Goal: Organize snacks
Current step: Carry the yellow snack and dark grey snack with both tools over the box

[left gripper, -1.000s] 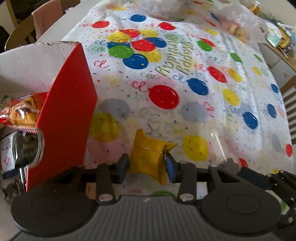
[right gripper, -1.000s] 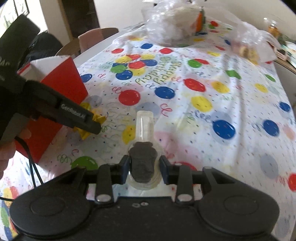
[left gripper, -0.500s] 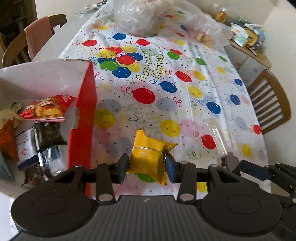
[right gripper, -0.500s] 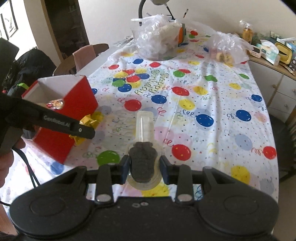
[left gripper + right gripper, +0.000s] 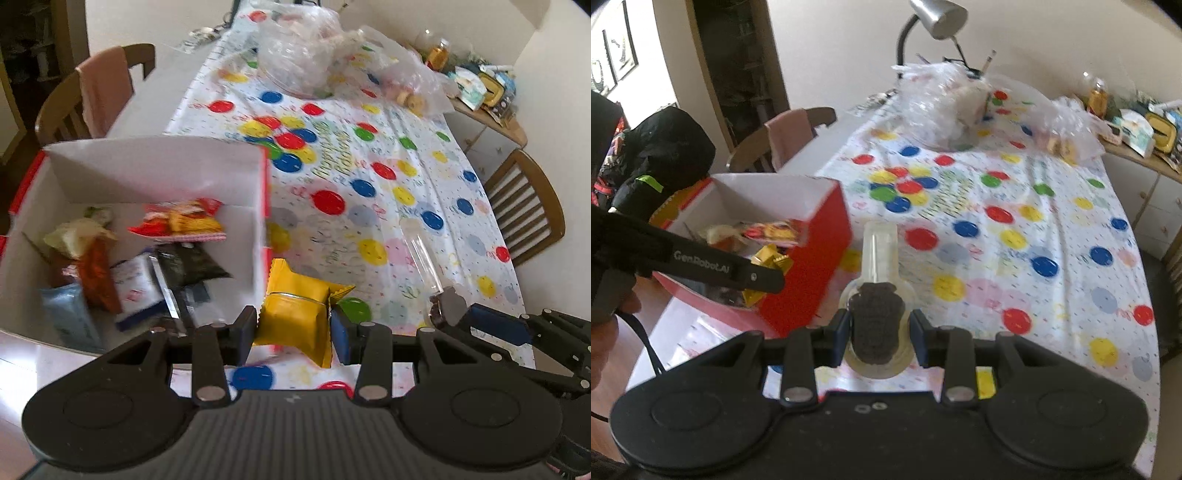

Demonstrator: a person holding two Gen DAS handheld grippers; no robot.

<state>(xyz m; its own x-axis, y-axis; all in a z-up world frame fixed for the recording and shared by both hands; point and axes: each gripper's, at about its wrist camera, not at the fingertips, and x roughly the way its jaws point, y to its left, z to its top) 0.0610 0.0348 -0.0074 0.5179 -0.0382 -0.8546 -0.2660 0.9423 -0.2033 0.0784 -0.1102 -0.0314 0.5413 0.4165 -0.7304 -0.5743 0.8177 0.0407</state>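
A yellow packet [image 5: 293,317] is pinched by the left gripper [image 5: 293,332] above the near corner of the red box [image 5: 809,266] at the table's left edge; a clear packet with a dark biscuit [image 5: 875,321] is pinched by the right gripper [image 5: 877,328]

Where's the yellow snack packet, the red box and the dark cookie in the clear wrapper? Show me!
Shiny yellow snack packet [image 5: 291,317]: left wrist view, on its front face between the claw's fingers.
Red cardboard box [image 5: 812,258]: right wrist view, on its red outer side wall.
Dark cookie in clear plastic wrapper [image 5: 875,325]: right wrist view, on the cookie's middle.
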